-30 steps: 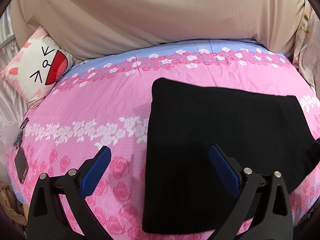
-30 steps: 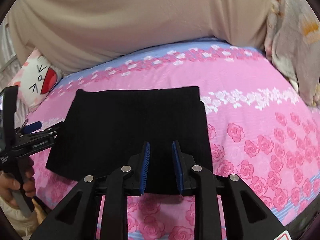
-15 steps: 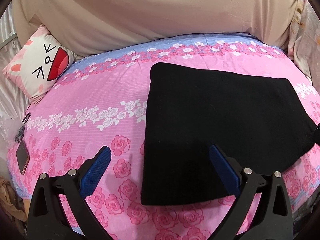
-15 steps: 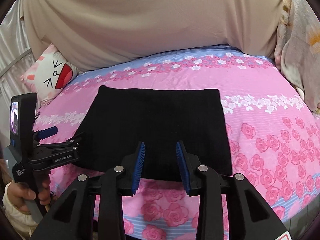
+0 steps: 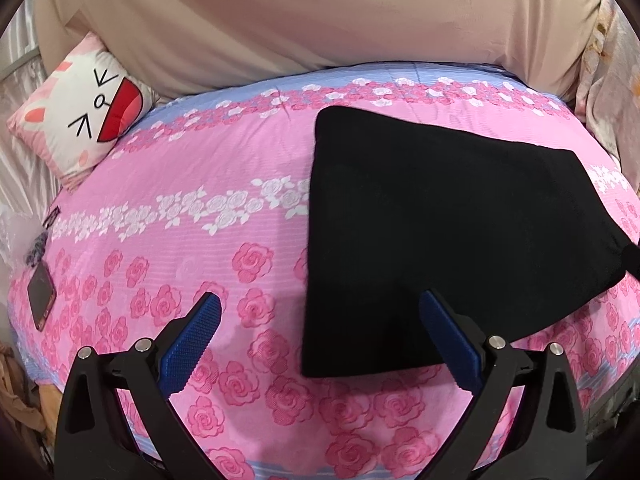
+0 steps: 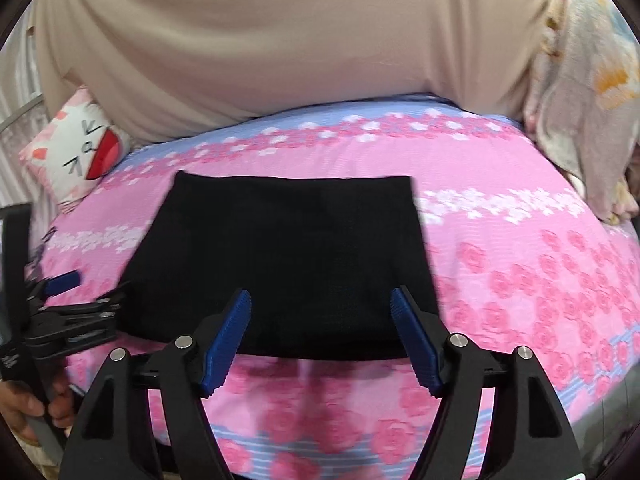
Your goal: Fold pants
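The black pants (image 5: 448,232) (image 6: 288,252) lie folded into a flat rectangle on the pink rose-print bedcover (image 5: 180,184) (image 6: 520,248). My left gripper (image 5: 318,306) is open above the near left corner of the pants, touching nothing. My right gripper (image 6: 320,300) hovers over the near edge of the pants, its jaws opening wide with nothing pressed between the pads. In the right wrist view the left gripper (image 6: 76,304) shows at the left edge, held by a hand (image 6: 24,412).
A cartoon-face pillow (image 5: 84,116) leans at the back left. A phone (image 5: 40,294) lies near the bed's left edge. A beige sheet (image 5: 320,16) hangs behind the bed. A pale patterned blanket (image 6: 588,92) is at the right.
The right gripper's jaws have spread from nearly shut to wide. Both grippers have drawn back from the pants, which lie flat and still on the bed.
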`<state>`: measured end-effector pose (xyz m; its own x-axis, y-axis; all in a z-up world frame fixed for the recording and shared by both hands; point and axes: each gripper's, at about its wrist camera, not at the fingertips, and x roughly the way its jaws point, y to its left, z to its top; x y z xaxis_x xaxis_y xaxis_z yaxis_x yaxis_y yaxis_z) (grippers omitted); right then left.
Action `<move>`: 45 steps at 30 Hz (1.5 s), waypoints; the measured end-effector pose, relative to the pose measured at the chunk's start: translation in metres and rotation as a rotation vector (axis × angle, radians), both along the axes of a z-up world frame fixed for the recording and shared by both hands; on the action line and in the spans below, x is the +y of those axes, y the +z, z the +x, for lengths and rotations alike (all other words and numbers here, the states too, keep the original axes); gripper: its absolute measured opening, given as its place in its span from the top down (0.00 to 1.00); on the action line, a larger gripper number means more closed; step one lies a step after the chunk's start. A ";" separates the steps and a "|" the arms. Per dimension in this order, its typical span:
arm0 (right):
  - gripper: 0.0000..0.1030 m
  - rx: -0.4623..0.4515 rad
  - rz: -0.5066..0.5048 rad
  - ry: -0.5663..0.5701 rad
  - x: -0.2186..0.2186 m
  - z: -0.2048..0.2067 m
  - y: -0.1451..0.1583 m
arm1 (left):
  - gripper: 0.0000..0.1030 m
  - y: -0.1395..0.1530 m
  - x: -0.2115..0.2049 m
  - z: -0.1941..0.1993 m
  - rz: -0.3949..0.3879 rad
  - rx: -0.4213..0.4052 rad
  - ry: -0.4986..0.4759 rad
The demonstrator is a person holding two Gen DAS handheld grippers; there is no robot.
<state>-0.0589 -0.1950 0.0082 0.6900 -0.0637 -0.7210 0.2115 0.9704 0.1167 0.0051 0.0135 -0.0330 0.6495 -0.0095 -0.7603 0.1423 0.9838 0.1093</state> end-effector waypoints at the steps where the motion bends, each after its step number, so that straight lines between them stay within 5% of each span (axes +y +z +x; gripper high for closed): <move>1: 0.28 0.006 0.005 -0.025 -0.008 -0.001 -0.002 | 0.05 -0.002 0.004 0.000 -0.013 0.007 0.002; 10: 0.26 0.069 0.155 -0.117 -0.051 0.002 -0.033 | 0.05 -0.017 0.005 0.006 -0.022 0.064 0.014; 30: 0.26 0.082 0.159 -0.099 -0.047 0.009 -0.041 | 0.05 -0.020 0.004 0.008 -0.021 0.081 0.012; 35: 0.25 0.082 0.176 -0.097 -0.048 0.010 -0.041 | 0.05 -0.018 0.008 0.008 -0.167 0.128 -0.058; 39: 0.20 0.088 0.287 -0.095 -0.055 0.012 -0.049 | 0.05 -0.041 0.015 0.027 -0.343 0.288 -0.069; 41: 0.19 0.104 0.328 -0.100 -0.059 0.015 -0.056 | 0.05 -0.033 0.012 0.025 -0.319 0.235 -0.062; 45: 0.15 0.078 0.454 -0.108 -0.069 0.017 -0.069 | 0.05 -0.030 0.003 0.027 -0.308 0.253 -0.074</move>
